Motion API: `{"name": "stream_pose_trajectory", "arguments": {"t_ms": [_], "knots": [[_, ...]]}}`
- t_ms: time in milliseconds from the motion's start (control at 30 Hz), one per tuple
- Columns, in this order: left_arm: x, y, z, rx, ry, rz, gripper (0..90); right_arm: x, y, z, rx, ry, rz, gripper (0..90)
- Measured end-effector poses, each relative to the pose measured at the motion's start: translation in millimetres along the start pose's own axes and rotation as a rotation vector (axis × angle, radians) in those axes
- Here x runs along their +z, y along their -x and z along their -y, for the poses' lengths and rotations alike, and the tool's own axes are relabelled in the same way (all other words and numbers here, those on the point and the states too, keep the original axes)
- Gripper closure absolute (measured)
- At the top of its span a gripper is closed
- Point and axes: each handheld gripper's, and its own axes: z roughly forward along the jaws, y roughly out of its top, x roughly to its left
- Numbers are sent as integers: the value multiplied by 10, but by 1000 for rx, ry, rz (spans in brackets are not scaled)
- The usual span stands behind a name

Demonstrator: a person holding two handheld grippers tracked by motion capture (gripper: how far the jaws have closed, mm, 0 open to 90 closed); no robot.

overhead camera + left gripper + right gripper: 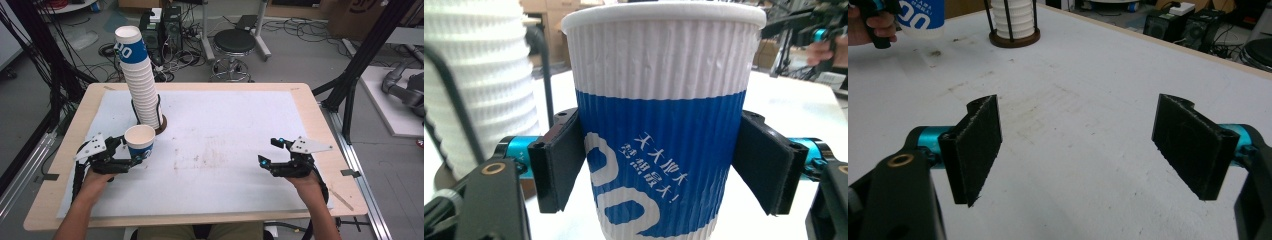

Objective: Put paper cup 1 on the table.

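Note:
A white ribbed paper cup (139, 139) with a blue band stands upright between the jaws of my left gripper (129, 151), which is shut on it at the table's left. In the left gripper view both black pads (561, 160) press the cup (659, 125) on its blue band. Behind it rises a tall stack of the same cups (138, 75) in a black wire holder on a round brown base. My right gripper (272, 152) hovers over the table's right side, open, with nothing between its pads (975, 145). The right gripper view catches the held cup (922, 17) far off.
The table carries a white mat (225, 150) with faint stains in the middle, framed by a wooden edge (65, 150). The stack's holder base (1014, 39) stands at the mat's back left. Beyond the table are a black stool (234, 42), cables and a computer case.

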Motion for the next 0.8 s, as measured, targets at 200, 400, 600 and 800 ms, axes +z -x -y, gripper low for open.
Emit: {"name": "stream_pose_trajectory", "arguments": {"t_ms": [200, 400, 600, 800], "knots": [[-40, -111, 77, -22, -66, -27, 253, 4, -7, -3, -1, -1, -2, 204], [-90, -211, 151, -55, -161, -63, 253, 4, -9, -3, -2, -2, -1, 204], [-101, -208, 147, -41, -220, -99, 252, -6, -11, -5, 4, -3, 0, 204], [-168, -158, 115, -31, -290, -142, 246, -7, -17, -6, -1, -2, -2, 205]]}}
